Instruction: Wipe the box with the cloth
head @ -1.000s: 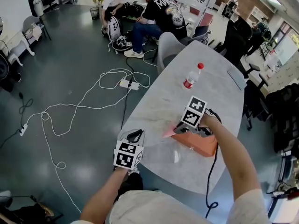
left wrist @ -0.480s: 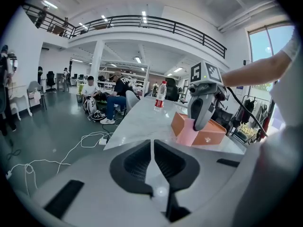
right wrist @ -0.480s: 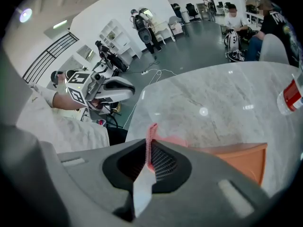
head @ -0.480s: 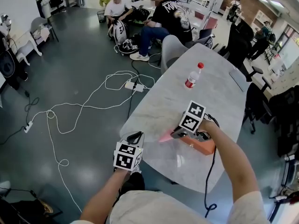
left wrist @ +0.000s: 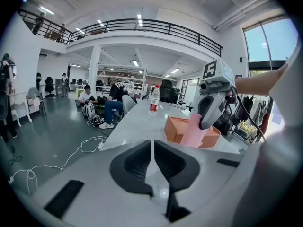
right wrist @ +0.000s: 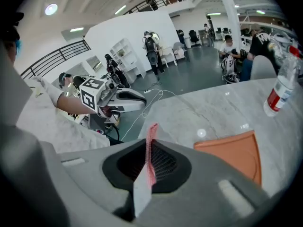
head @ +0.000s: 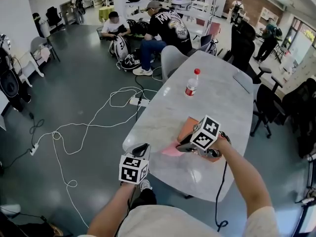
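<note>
Nearest the person, the left claw (left wrist: 152,151) is clenched with nothing in it; in the left gripper view its two dark pads meet along a thin line. In the head view it is held at the near left edge of the table (head: 217,100), its marker cube toward the camera.

A little further in and to the right, the right claw (right wrist: 148,161) is clamped on the cloth (right wrist: 150,148), a thin pink piece that stands up on edge between the pads in the right gripper view. From the head view the cloth spreads out of the claw toward the left, low over the marble-patterned tabletop. From the left gripper view it hangs down from the claw in front of the box (left wrist: 176,128). Whether cloth and box touch cannot be told.

The box is orange and sits on the table's near half, partly under the right claw and the person's forearm. In the right gripper view it lies just to the right of the claw.

Further along the table, well apart from the box, a clear bottle (head: 191,86) with a red cap and red label stands upright.

A grey chair (head: 172,59) stands at the table's far left corner. White cables (head: 89,113) trail over the dark floor to the left. Beyond them, people (head: 165,26) sit together.
</note>
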Demonstrator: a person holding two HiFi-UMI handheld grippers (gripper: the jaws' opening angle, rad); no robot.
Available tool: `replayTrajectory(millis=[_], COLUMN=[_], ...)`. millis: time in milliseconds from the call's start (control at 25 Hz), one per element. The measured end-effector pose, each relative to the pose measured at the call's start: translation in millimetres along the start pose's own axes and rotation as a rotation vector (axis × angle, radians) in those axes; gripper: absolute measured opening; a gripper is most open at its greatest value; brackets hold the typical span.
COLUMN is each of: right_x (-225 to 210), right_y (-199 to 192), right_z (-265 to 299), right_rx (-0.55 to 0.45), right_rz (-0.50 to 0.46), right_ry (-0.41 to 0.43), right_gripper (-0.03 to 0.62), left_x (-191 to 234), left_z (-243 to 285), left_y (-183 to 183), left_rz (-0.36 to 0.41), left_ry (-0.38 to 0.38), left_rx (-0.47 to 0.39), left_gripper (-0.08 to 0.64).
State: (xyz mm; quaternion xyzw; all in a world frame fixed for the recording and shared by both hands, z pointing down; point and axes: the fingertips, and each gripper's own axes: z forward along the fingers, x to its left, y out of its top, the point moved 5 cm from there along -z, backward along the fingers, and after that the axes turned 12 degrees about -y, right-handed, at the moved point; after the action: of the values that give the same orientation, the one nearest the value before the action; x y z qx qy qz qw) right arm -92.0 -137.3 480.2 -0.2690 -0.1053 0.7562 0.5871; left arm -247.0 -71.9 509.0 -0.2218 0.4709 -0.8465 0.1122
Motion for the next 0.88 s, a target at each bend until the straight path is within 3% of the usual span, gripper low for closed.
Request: replayTrajectory(millis=[360, 880], right_x=[12.9, 31.6], right_y=[-37.6, -110.5], right_z=[-71.4, -146.6], right_rx=[-0.331, -0.69], right_rz=[0.07, 0.209], right_ry=[-0.234, -0.61], right_gripper=[0.015, 0.015], left_x=[-47.7, -110.7], left_z=[9.2, 30.0], left_y=[17.1, 37.3], left_rz=[0.066, 0.137], left_ry=[-0.051, -0.117], left_rx=[-0.007, -0.04], left_gripper=[0.026, 0.026])
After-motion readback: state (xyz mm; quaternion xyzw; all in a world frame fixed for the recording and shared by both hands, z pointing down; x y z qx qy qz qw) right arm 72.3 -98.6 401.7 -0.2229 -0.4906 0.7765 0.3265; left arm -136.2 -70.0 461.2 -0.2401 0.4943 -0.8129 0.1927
